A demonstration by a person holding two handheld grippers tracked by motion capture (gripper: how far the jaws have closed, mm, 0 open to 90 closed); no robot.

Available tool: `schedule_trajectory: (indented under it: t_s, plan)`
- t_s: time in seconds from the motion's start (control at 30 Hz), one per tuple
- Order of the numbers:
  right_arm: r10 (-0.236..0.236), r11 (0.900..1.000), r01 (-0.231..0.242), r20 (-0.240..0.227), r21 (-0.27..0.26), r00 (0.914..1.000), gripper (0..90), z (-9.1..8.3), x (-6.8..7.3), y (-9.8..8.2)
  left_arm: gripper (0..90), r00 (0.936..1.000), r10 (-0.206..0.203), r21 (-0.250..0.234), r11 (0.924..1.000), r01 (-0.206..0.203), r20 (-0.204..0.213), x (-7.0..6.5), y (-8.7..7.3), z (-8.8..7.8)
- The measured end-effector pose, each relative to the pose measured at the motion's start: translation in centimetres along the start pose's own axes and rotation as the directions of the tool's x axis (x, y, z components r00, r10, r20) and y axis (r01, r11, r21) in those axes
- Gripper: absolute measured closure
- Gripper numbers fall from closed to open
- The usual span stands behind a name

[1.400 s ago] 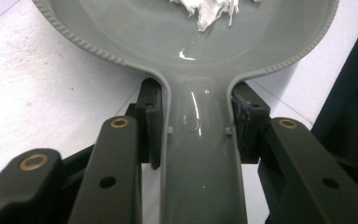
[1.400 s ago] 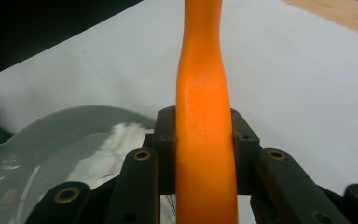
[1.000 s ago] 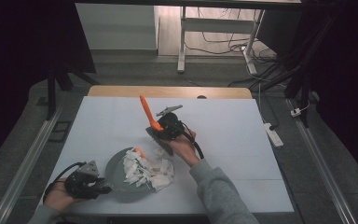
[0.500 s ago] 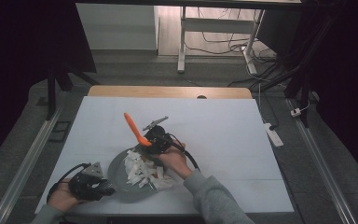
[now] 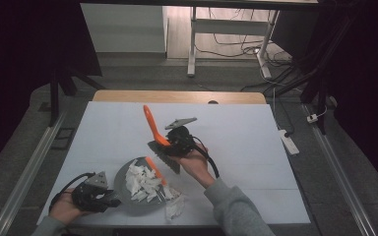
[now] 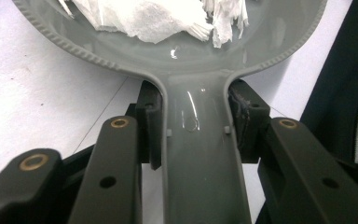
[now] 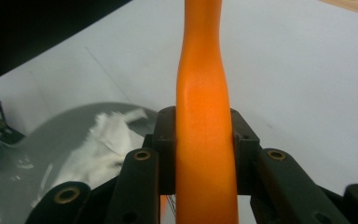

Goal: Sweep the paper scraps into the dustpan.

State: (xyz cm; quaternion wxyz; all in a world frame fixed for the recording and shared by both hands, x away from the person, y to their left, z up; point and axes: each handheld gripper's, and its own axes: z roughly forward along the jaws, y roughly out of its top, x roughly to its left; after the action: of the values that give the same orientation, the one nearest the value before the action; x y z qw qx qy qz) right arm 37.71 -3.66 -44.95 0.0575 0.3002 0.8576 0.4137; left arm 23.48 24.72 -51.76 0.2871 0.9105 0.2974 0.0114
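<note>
A grey dustpan (image 5: 128, 199) lies near the table's front edge with white paper scraps (image 5: 142, 179) piled in it. An orange strip (image 5: 155, 170) lies among them. My left gripper (image 5: 103, 195) is shut on the dustpan's handle (image 6: 205, 154), with the pads (image 6: 149, 121) pressed on both sides. My right gripper (image 5: 172, 145) is shut on the orange handle (image 5: 152, 125) of a brush. Its dark bristle head (image 5: 167, 160) hangs just beyond the pan's far right rim. In the right gripper view the handle (image 7: 205, 93) runs straight up between the jaws.
A white sheet (image 5: 103, 132) covers the table, with a wooden strip (image 5: 177, 97) at the back edge. A few scraps (image 5: 175, 207) lie outside the pan at its right. A power strip (image 5: 288, 140) lies on the floor at the right.
The right gripper swung the brush down and left over the pan, then drew back up and to the right. The left gripper and dustpan stayed where they were.
</note>
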Motion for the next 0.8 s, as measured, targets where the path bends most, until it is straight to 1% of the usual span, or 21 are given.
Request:
schedule_trajectory:
  t_s: [0.1, 0.2, 0.3, 0.4, 0.53, 0.63, 0.73, 0.8]
  plan:
    - [0.019, 1.0, -0.019, 0.038, 0.007, 0.9991, 70.2, -1.3, -0.9, -1.0, 61.9, 1.0, -0.006, -0.003, 1.0, 0.006, 0.0, 0.0, -0.3, -0.3]
    - [0.037, 0.999, -0.038, 0.068, 0.022, 0.997, 70.2, -2.4, -1.7, -2.4, 61.9, 1.0, -0.003, -0.002, 1.0, 0.003, -0.003, 0.2, -0.6, -0.6]
    - [0.058, 0.997, -0.062, 0.091, 0.044, 0.9941, 70.2, -3.2, -2.1, -3.9, 61.8, 0.9999, -0.01, -0.01, 0.9999, 0.01, -0.006, 0.4, -1.1, -1.1]
    - [0.066, 0.995, -0.072, 0.099, 0.064, 0.9929, 70.2, -3.8, -2.1, -5.2, 61.9, 0.9999, -0.011, -0.005, 0.9999, 0.011, -0.012, 0.5, -1.5, -1.6]
    - [0.082, 0.992, -0.09, 0.097, 0.087, 0.9919, 70.2, -4.5, -1.9, -6.9, 61.9, 0.9999, -0.006, -0.002, 1.0, 0.006, -0.011, 0.5, -2.1, -2.0]
    - [0.091, 0.991, -0.099, 0.093, 0.092, 0.9915, 70.2, -4.9, -1.7, -7.9, 61.9, 1.0, 0.001, -0.001, 1.0, -0.001, -0.005, 0.4, -2.7, -2.3]
    - [0.097, 0.991, -0.104, 0.082, 0.084, 0.9918, 70.2, -5.4, -1.5, -8.5, 61.9, 0.9999, 0.01, -0.003, 0.9999, -0.01, 0.007, 0.3, -3.3, -2.6]
    - [0.106, 0.99, -0.112, 0.077, 0.082, 0.9914, 70.2, -5.7, -1.2, -8.7, 62.0, 0.9994, 0.03, 0.003, 0.9995, -0.03, 0.019, 0.2, -3.7, -2.7]
